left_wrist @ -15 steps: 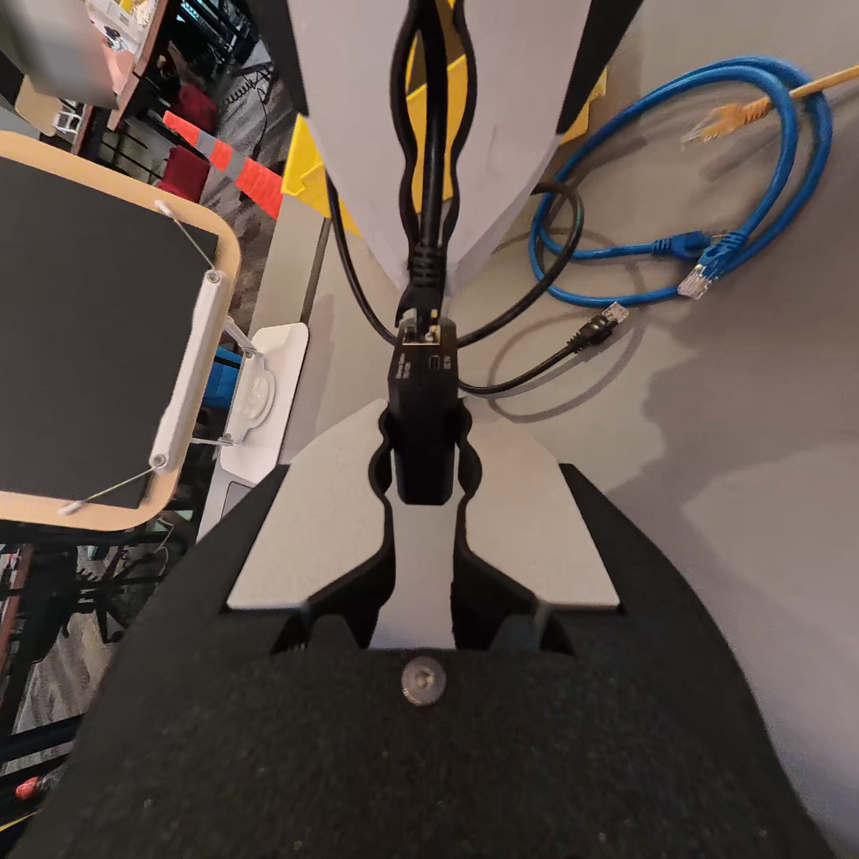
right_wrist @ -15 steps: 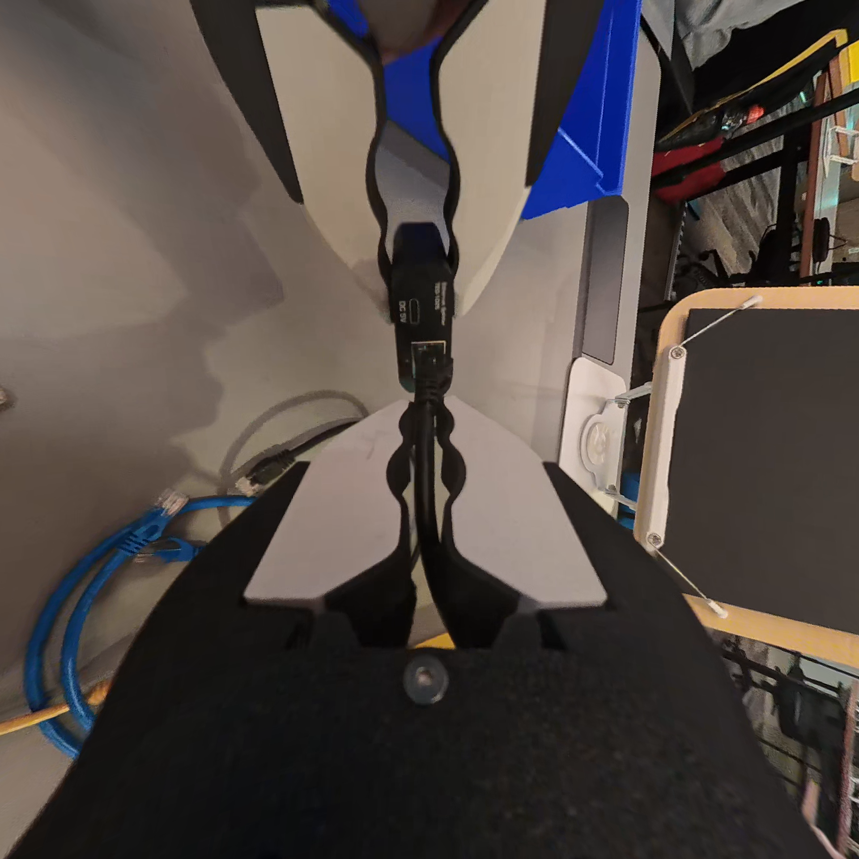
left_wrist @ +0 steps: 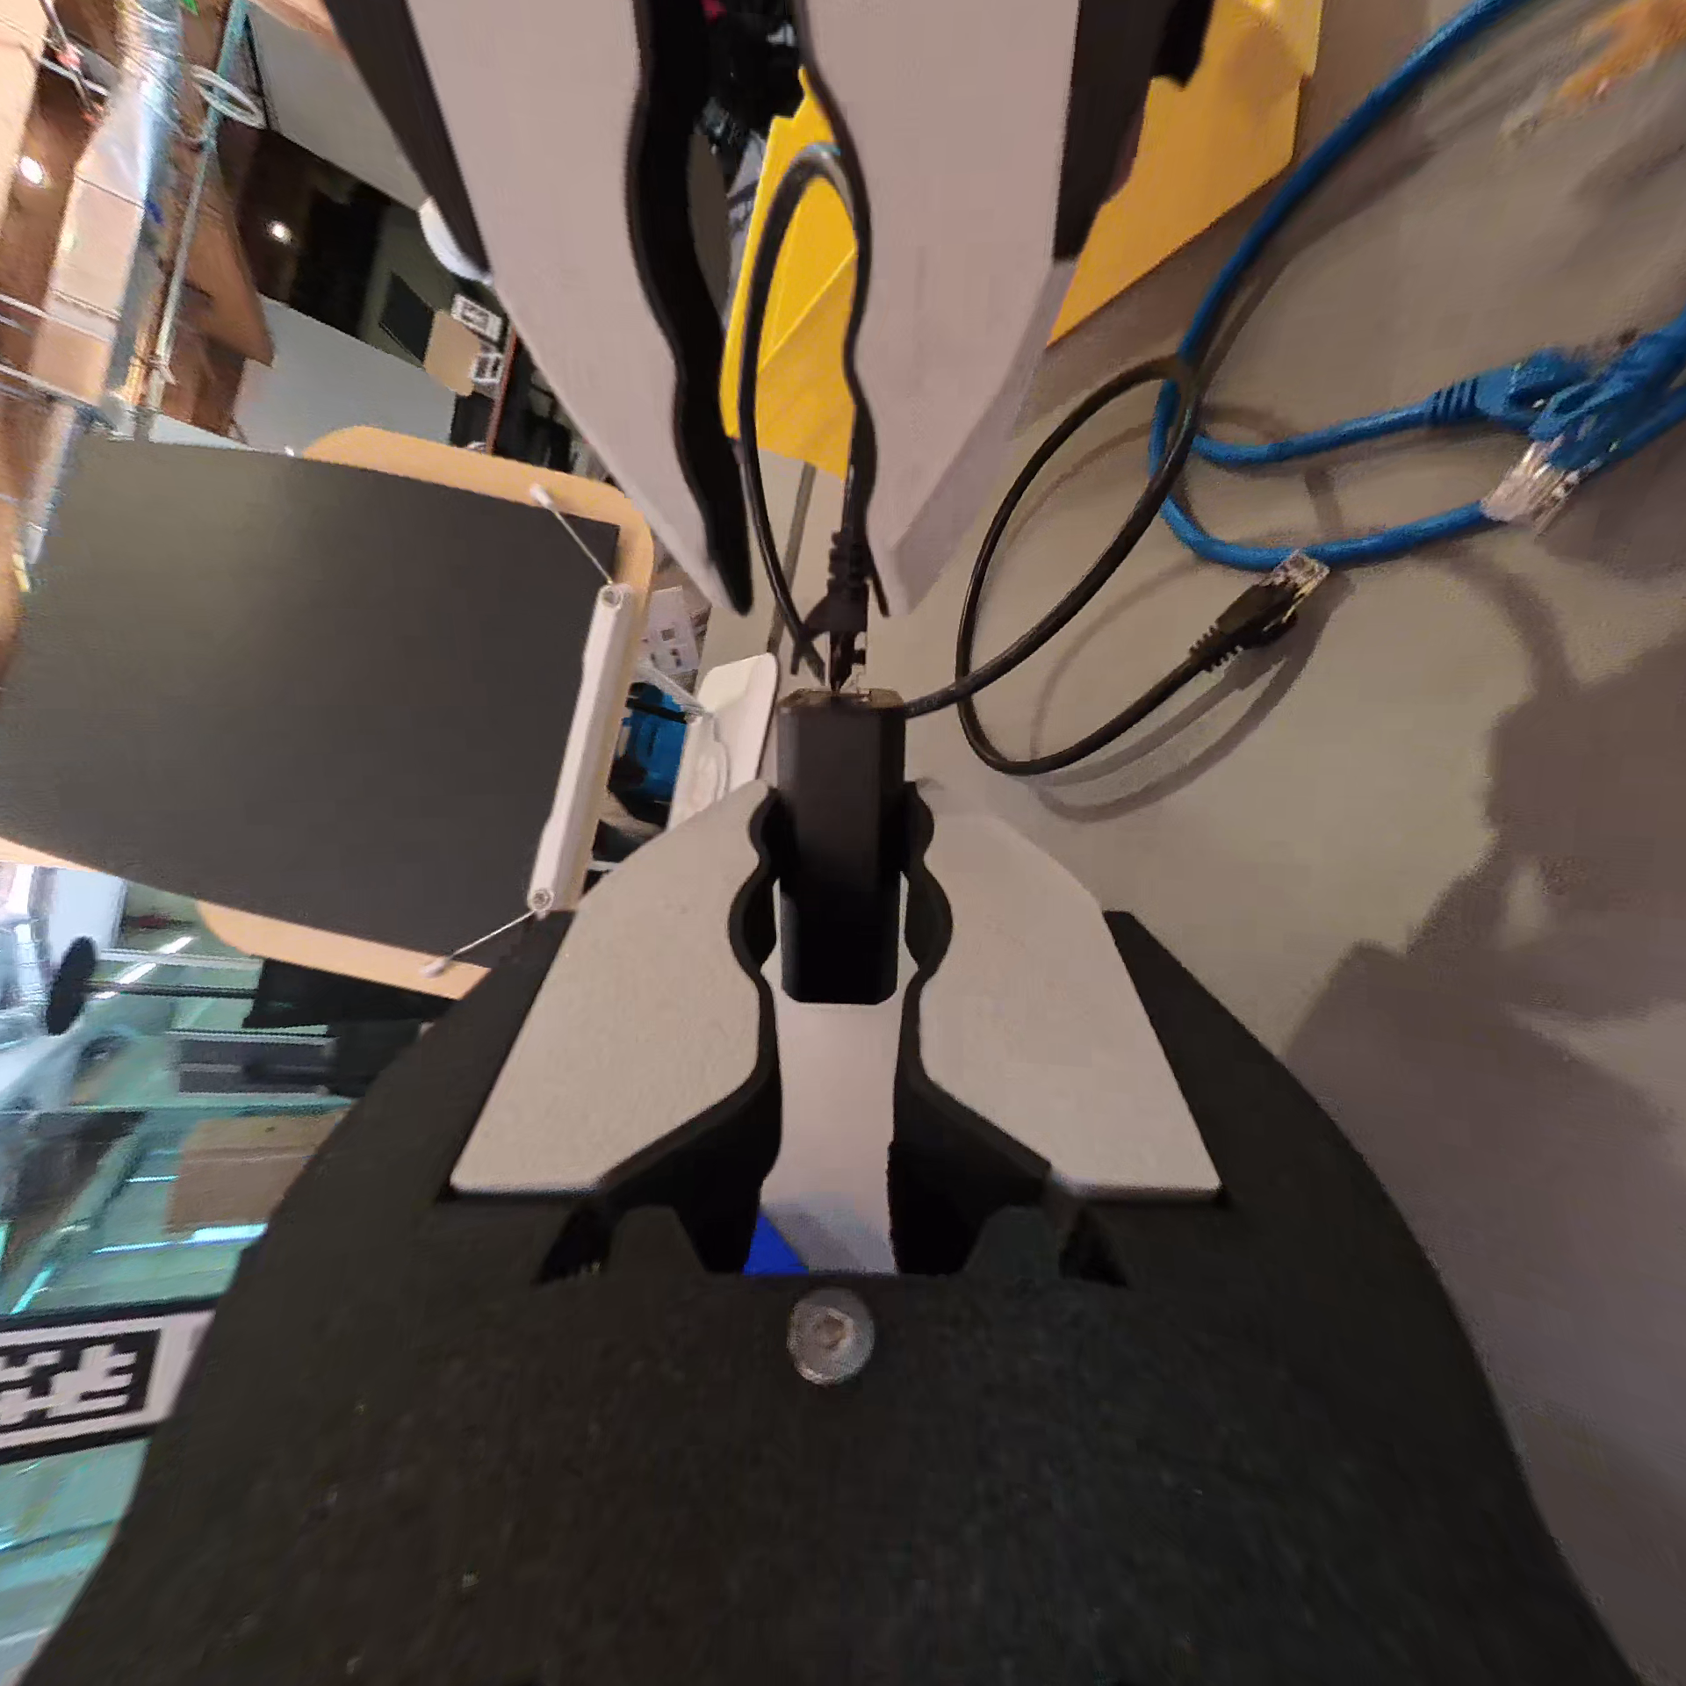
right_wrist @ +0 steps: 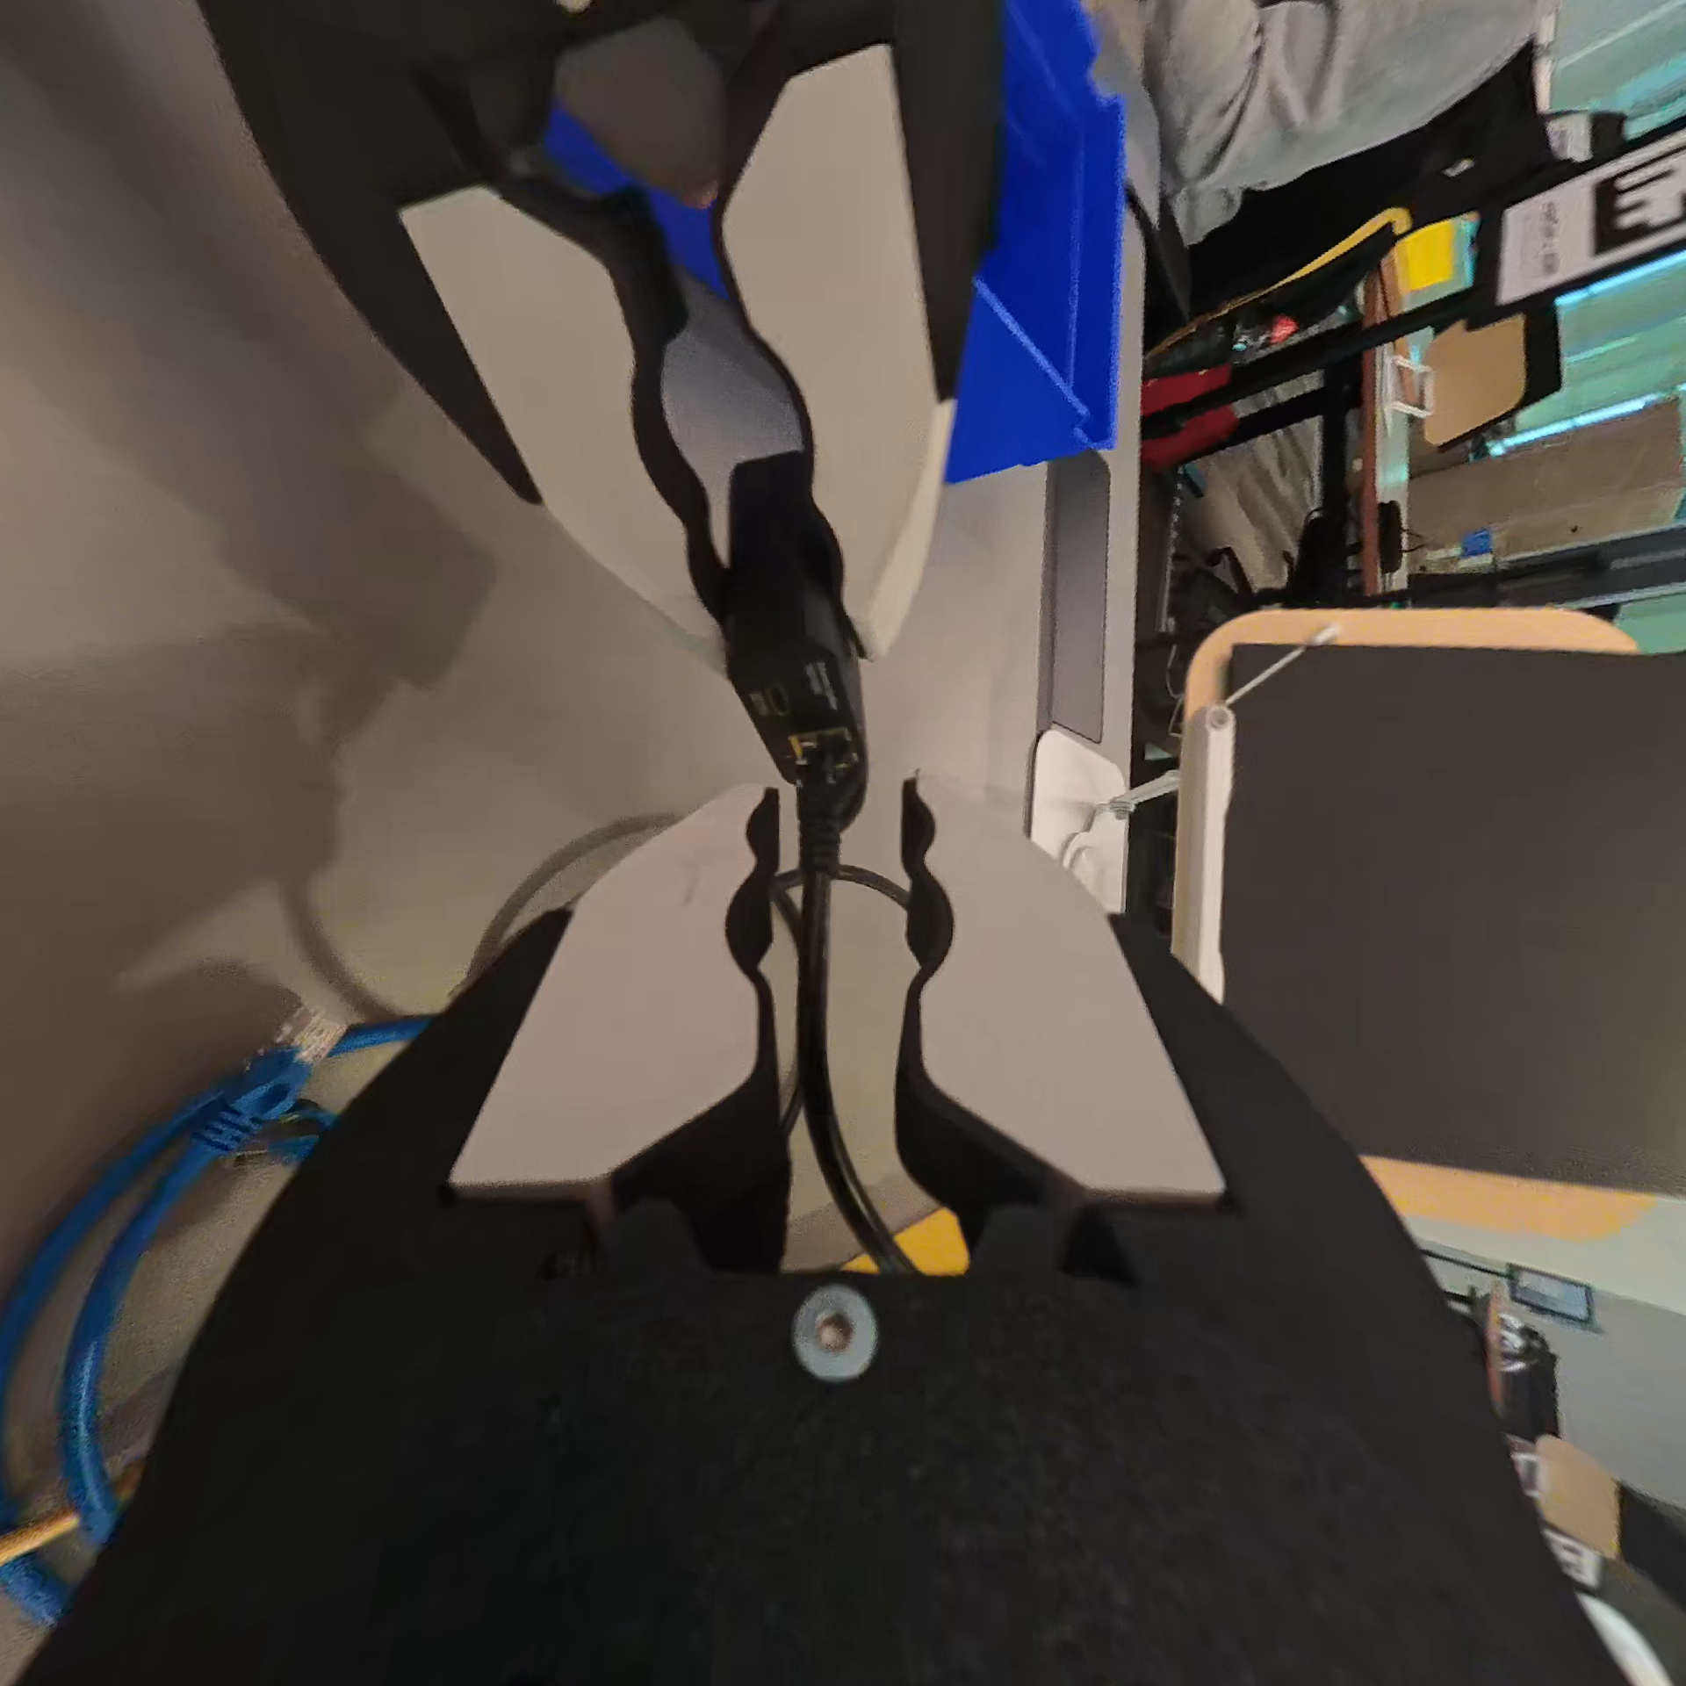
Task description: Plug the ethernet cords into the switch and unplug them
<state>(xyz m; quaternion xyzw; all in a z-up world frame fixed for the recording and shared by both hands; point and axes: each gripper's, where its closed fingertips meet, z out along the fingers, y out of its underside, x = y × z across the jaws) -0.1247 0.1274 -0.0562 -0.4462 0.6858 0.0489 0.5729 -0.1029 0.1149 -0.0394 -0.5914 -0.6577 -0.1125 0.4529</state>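
1. The left tool [left_wrist: 839, 876] is pinching a small black switch [left_wrist: 841, 848] between its grey fingers, holding it off the grey table [left_wrist: 1368, 821] with its port end pointing away from the camera.
2. The right tool [right_wrist: 835, 812] stands spread — its fingers [right_wrist: 639, 1004] lie on either side of the black ethernet cord [right_wrist: 816, 985] without pressing it.
3. In the right wrist view the cord's black plug [right_wrist: 818, 803] sits at the switch's port; whether it is fully seated cannot be told.
4. In the left wrist view the same plug [left_wrist: 844, 611] hangs just above the switch's top face, touching or nearly touching it.
5. The black cord loops over the table, and its free plug [left_wrist: 1250, 620] lies flat beside the blue ethernet cord [left_wrist: 1277, 438].
6. The blue cord is coiled on the table to the right in the left wrist view, with clear-tipped plugs [left_wrist: 1533, 474] lying in the coil.
7. A yellow bin [left_wrist: 803, 274] shows behind the right tool, a blue bin [right_wrist: 1040, 301] behind the left tool — both blurred.
8. A black board with a pale wooden rim [left_wrist: 301, 675] stands off the table's edge.
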